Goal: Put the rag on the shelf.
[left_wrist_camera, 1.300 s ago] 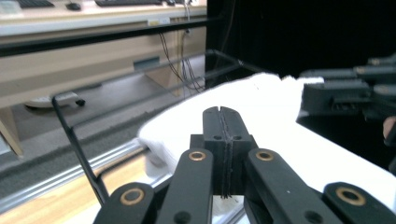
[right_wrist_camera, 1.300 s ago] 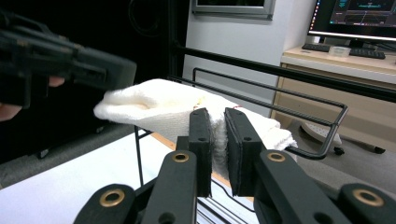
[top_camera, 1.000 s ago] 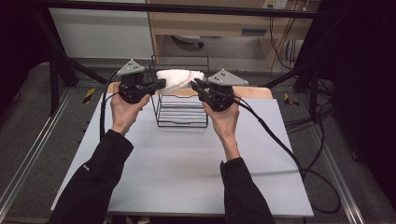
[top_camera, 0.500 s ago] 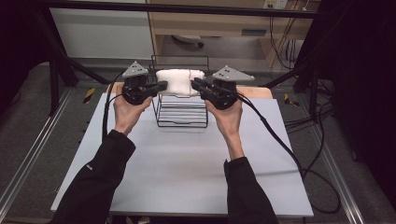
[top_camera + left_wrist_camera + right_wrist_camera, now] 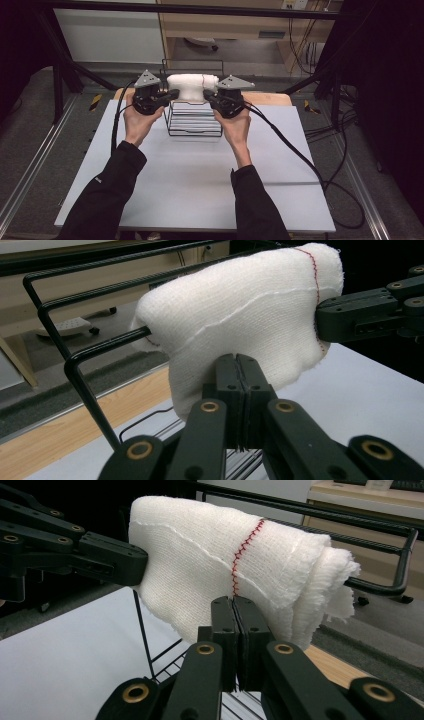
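A black wire rack stands on the grey table. A white folded cloth sits above the rack's far side, the left gripper and right gripper meeting its ends.

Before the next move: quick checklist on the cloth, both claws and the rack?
1. Left claw shut on the folded white cloth: ok.
2. Right claw shut on the cloth's other end: ok.
3. Cloth draped over the black wire rack top bars: ok, a bar runs into its fold in the left gripper view.
4. Cloth free of snags on the wire: cannot tell, underside hidden.
5. Cloth level between the claws: ok in the high view.
6. Rack on the white table, upright: ok.
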Demonstrator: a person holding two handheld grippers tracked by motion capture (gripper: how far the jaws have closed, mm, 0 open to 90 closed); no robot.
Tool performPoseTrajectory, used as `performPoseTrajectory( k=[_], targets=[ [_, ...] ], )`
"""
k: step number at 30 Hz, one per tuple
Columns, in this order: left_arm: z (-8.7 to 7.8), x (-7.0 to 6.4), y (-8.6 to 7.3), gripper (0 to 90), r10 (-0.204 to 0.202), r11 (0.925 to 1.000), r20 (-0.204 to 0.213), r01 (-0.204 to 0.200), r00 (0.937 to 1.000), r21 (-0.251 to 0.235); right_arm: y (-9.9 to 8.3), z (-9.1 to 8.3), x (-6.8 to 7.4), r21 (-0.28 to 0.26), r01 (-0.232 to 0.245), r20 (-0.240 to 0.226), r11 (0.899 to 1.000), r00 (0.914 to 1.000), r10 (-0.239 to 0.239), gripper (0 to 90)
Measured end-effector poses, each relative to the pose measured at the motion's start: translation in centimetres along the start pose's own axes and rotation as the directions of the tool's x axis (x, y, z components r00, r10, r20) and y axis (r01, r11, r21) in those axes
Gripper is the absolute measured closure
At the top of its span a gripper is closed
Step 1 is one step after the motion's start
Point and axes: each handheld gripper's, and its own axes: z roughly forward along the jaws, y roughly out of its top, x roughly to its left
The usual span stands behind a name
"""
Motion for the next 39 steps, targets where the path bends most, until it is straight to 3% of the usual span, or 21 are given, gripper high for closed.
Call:
performPoseTrajectory(
  k=[6,14,19,21,26,32,39],
  targets=[
    [-0.8,-0.3,0.0,82.8,0.006,1.0,0.012,-0.006,0.9999,0.006,0.3,-1.0,0.2,-0.022,-0.009,-0.029,1.0,0.9995,0.009,80.2],
    [-2.6,-0.7,-0.7,66.0,0.02,0.9987,0.021,-0.021,0.9996,0.045,1.0,-3.9,0.3,-0.02,-0.01,-0.064,1.0,0.9979,0.008,59.2],
    [-3.8,-0.9,-1.8,53.9,0.029,0.9968,0.019,-0.03,0.9994,0.074,1.1,-5.2,0.3,-0.004,-0.01,-0.061,1.0,0.9981,0.01,43.8],
    [-4.2,-0.8,-2.4,49.7,0.022,0.9967,0.023,-0.024,0.9995,0.078,0.9,-5.6,0.0,-0.013,-0.037,-0.07,0.999,0.9969,0.036,38.6],
    [-5.3,-0.6,-4.2,39.0,0.015,0.9947,0.022,-0.017,0.9996,0.101,-0.3,-6.9,-0.8,-0.001,-0.06,-0.058,0.998,0.9965,0.06,27.1],
    [-6.4,-0.3,-6.6,25.9,0.008,0.9903,0.019,-0.011,0.9998,0.139,-2.7,-8.5,-2.2,0.014,-0.117,-0.068,0.993,0.9907,0.118,18.8],
    [-7.5,0.0,-9.4,12.9,0.004,0.9869,0.0,-0.004,1.0,0.161,-5.6,-9.9,-3.3,0.045,-0.152,-0.073,0.987,0.9852,0.155,10.5]
  ],
)
